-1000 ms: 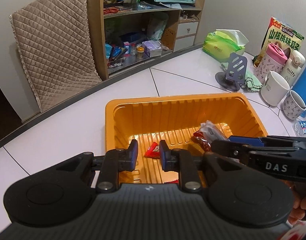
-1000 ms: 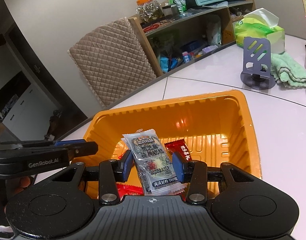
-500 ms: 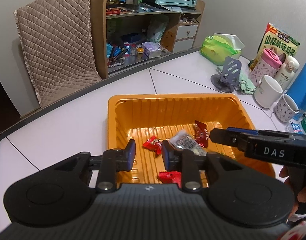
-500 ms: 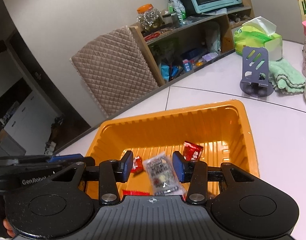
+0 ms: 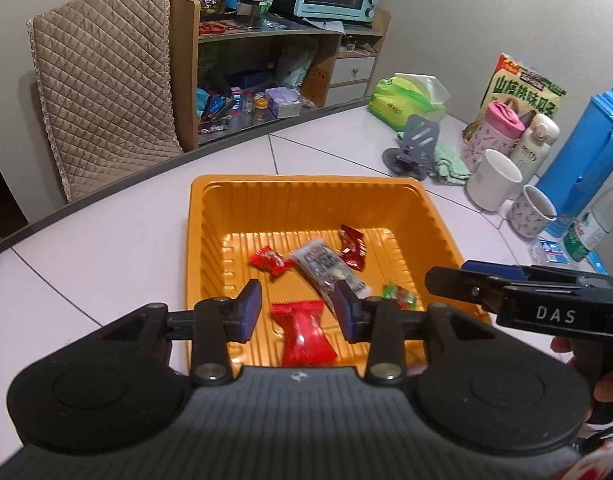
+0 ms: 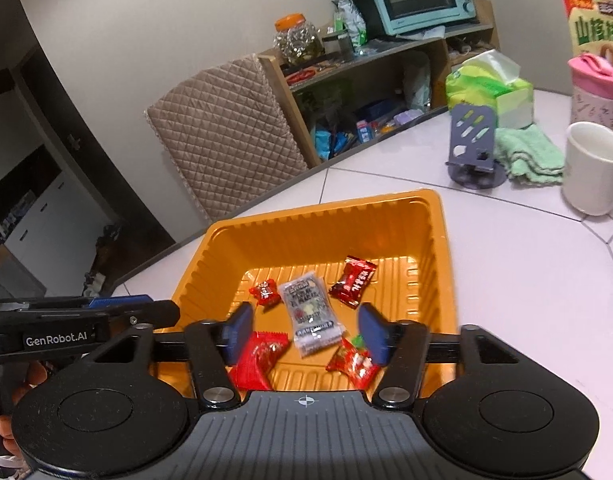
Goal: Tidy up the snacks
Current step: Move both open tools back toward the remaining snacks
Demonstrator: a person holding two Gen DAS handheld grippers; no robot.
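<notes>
An orange plastic tray [image 5: 306,188] [image 6: 318,216] sits on the white table. Several wrapped snacks lie in it: a clear grey packet [image 5: 326,270] [image 6: 310,312], a dark red candy [image 5: 352,246] [image 6: 352,280], a small red candy [image 5: 268,260] [image 6: 265,291], a larger red pack [image 5: 304,334] [image 6: 258,360] and a red-green candy [image 5: 398,294] [image 6: 352,362]. My left gripper [image 5: 296,310] is open and empty above the tray's near edge. My right gripper [image 6: 306,334] is open and empty above the tray, beside the left one.
At the right stand a white mug [image 5: 492,178] [image 6: 592,168], a patterned cup [image 5: 532,210], pink and white bottles, a blue jug [image 5: 586,160], a grey phone stand [image 5: 416,146] [image 6: 474,144], a green cloth and a tissue pack. A quilted chair and shelf stand behind the table.
The right gripper let go of the grey packet, which now lies in the tray. Both grippers pulled back and up, and both jaws stand wider.
</notes>
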